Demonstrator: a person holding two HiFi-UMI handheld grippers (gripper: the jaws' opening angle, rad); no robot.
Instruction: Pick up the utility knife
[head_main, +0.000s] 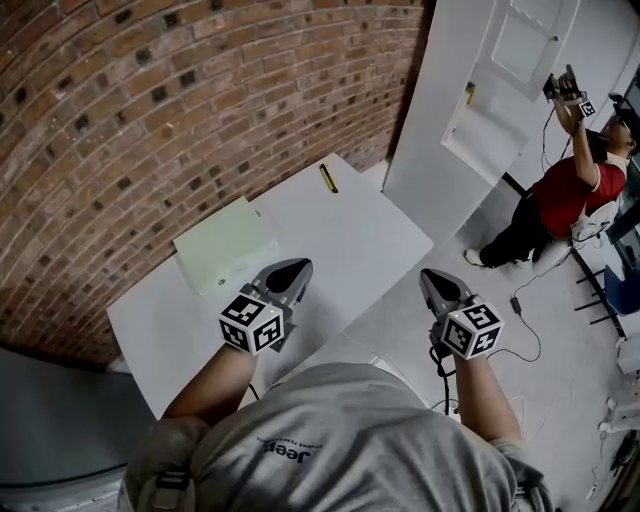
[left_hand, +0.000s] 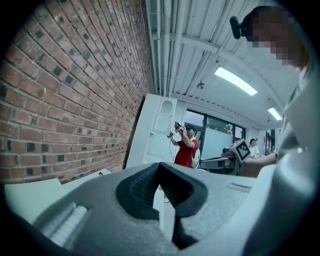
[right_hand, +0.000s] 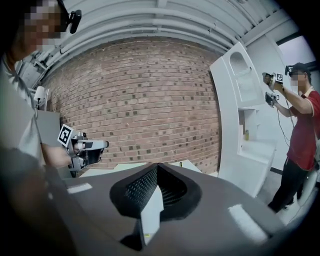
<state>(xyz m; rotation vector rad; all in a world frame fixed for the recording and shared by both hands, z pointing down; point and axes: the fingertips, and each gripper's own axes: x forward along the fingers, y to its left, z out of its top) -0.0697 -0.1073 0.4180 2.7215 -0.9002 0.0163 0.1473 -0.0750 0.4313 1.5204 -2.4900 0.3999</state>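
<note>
Brick wall (head_main: 150, 100) behind white table (head_main: 350, 240), grey floor (head_main: 560, 400).

You face a white table (head_main: 340, 240) set against a brick wall (head_main: 150, 110), and a pale green flat box (head_main: 225, 245) lies on it near the wall. To your right stands a tall white panel (head_main: 480, 100) with recessed shelves. Beside it a person in a red shirt (head_main: 565, 190) has both arms raised, and a dark cable (head_main: 517, 303) trails over the grey floor (head_main: 470, 290).
</note>
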